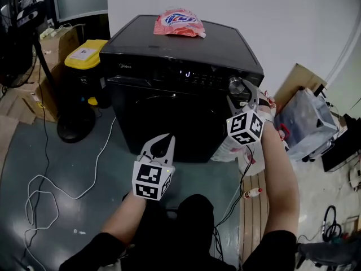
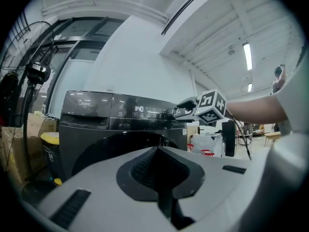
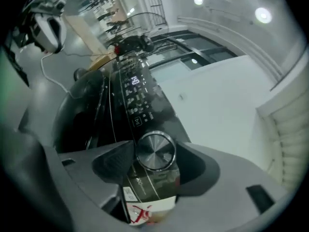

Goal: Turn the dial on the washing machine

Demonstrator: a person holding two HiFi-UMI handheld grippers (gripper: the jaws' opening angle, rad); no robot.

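Note:
A black front-loading washing machine point(image 1: 169, 49) stands ahead of me, its display lit. Its round silver dial point(image 1: 236, 84) sits at the right end of the control panel. My right gripper point(image 1: 241, 92) is up at the panel with the dial point(image 3: 155, 151) between its jaws; the pads stand close on either side of it, and I see no firm press. The left gripper view also shows that dial point(image 2: 176, 112) with the right gripper at it. My left gripper point(image 1: 163, 138) hangs lower, in front of the door, shut and empty point(image 2: 157, 151).
A pink detergent bag point(image 1: 179, 22) lies on top of the machine. A yellow-lidded bin point(image 1: 84, 55) and a fan stand point(image 1: 73, 126) are to the left. White cable point(image 1: 39, 191) loops on the floor. Plastic bags point(image 1: 307, 123) and cardboard sit to the right.

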